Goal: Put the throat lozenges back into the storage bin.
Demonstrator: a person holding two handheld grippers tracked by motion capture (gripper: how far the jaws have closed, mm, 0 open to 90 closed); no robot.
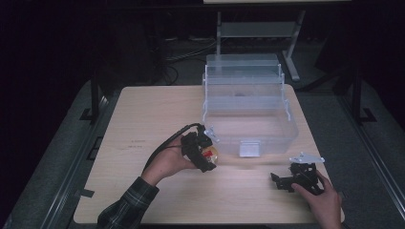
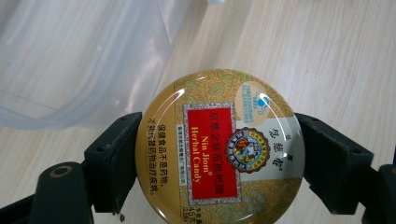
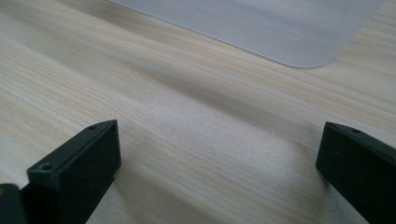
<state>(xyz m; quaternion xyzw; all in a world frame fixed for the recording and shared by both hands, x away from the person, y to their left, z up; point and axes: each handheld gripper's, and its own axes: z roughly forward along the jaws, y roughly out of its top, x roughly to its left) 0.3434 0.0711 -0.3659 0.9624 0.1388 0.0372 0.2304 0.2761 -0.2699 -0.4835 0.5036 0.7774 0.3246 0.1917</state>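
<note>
Item: round gold-and-red herbal candy tin (image 2: pixel 219 149). We see it clamped by its rim between both jaws of our left tool (image 1: pixel 203 151), lid toward the camera, above the pale wooden worktop (image 1: pixel 143 124), just beside the front left corner of the clear plastic storage box (image 1: pixel 248 114). Our right tool (image 1: pixel 292 180) rests on the worktop near its front right edge, jaws spread wide, grasping nothing
</note>
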